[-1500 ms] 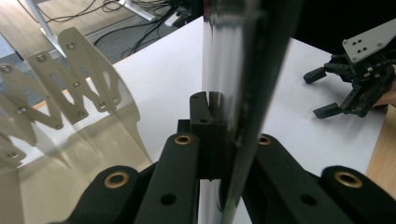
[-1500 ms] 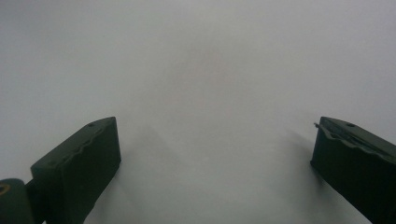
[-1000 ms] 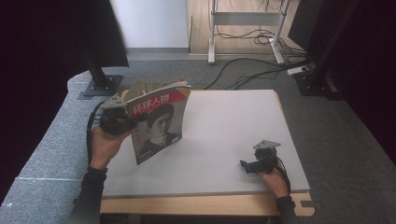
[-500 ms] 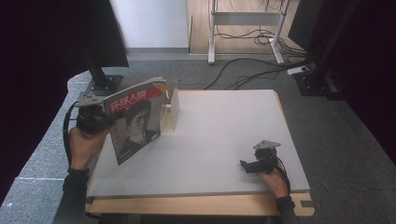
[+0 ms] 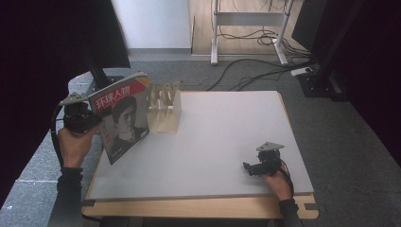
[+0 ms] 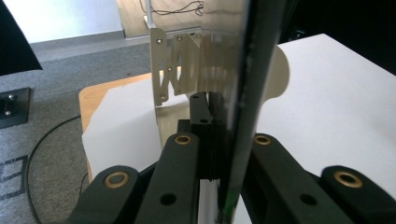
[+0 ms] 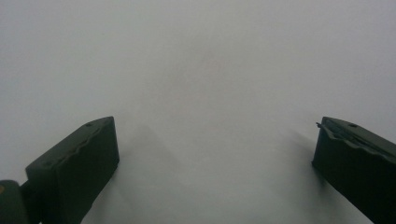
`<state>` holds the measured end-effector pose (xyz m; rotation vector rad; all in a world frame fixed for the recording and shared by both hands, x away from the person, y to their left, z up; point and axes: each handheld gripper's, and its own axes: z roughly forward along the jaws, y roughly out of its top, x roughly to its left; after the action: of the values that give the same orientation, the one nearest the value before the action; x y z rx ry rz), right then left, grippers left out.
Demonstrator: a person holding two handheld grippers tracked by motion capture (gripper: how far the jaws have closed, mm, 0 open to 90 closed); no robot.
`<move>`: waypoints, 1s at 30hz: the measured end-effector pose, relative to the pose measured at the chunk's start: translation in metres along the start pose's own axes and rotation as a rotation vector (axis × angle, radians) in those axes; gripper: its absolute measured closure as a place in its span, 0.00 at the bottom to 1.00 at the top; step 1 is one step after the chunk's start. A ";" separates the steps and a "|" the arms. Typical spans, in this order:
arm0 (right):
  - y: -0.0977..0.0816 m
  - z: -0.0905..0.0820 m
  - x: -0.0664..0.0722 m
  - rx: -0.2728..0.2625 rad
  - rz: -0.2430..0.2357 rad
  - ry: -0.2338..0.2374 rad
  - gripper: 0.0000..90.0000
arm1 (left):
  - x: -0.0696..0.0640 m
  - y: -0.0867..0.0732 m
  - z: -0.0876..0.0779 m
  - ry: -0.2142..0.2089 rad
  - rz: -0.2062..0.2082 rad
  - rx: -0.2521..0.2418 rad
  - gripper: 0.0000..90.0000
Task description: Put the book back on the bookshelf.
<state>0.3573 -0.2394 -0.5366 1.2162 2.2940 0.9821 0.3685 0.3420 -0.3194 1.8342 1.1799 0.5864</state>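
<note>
At far left, your left gripper [image 5: 87, 118] clamps a magazine [image 5: 120, 118]; keep it upright, align its edge with the wooden rack [image 5: 165, 108]. Right gripper [image 5: 257, 166] rests released.

left hand-held gripper [image 5: 78, 116]: black body, topped by a grey three-cornered plate; a black cable is looped at its 7 o'clock side.
left jaw links: matte black, rounded arms, brass-ringed pivot holes and plain bored holes are seen.
right hand-held gripper [image 5: 259, 166]: black, small grey three-cornered plate on top.
right jaw pads: dark blocks with wavy ribbed inner faces.
sleeves: dark, long, closed at the wrists.
</note>
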 end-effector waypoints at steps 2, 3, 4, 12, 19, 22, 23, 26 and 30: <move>0.000 0.000 0.000 0.000 0.000 0.000 0.00 | 0.001 0.002 0.004 0.007 -0.005 -0.001 0.97; 0.000 0.000 0.000 0.000 0.000 0.000 0.00 | 0.002 0.003 0.006 0.011 -0.006 0.000 0.97; 0.000 0.000 0.000 0.000 0.001 0.000 0.00 | 0.002 0.004 0.009 0.016 -0.008 -0.002 0.97; 0.000 0.000 0.000 -0.002 0.000 0.000 0.00 | 0.004 0.015 0.032 0.031 -0.023 -0.024 0.97; 0.000 0.000 0.000 -0.002 0.000 0.000 0.00 | 0.004 0.021 0.053 0.053 -0.029 -0.048 0.97; 0.000 0.000 0.000 -0.002 -0.001 0.000 0.00 | 0.004 0.021 0.061 0.059 -0.029 -0.067 0.97; 0.000 0.000 0.000 -0.002 0.000 0.000 0.00 | 0.004 0.021 0.065 0.060 -0.022 -0.076 0.97; 0.000 0.000 0.000 -0.002 0.000 0.000 0.00 | 0.003 0.019 0.070 0.046 -0.016 -0.068 0.97; 0.000 0.000 0.000 -0.003 -0.001 0.000 0.00 | 0.005 0.022 0.064 -0.010 0.005 0.015 0.95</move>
<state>0.3574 -0.2395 -0.5368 1.2145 2.2924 0.9845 0.4297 0.3165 -0.3342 1.8513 1.1757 0.5718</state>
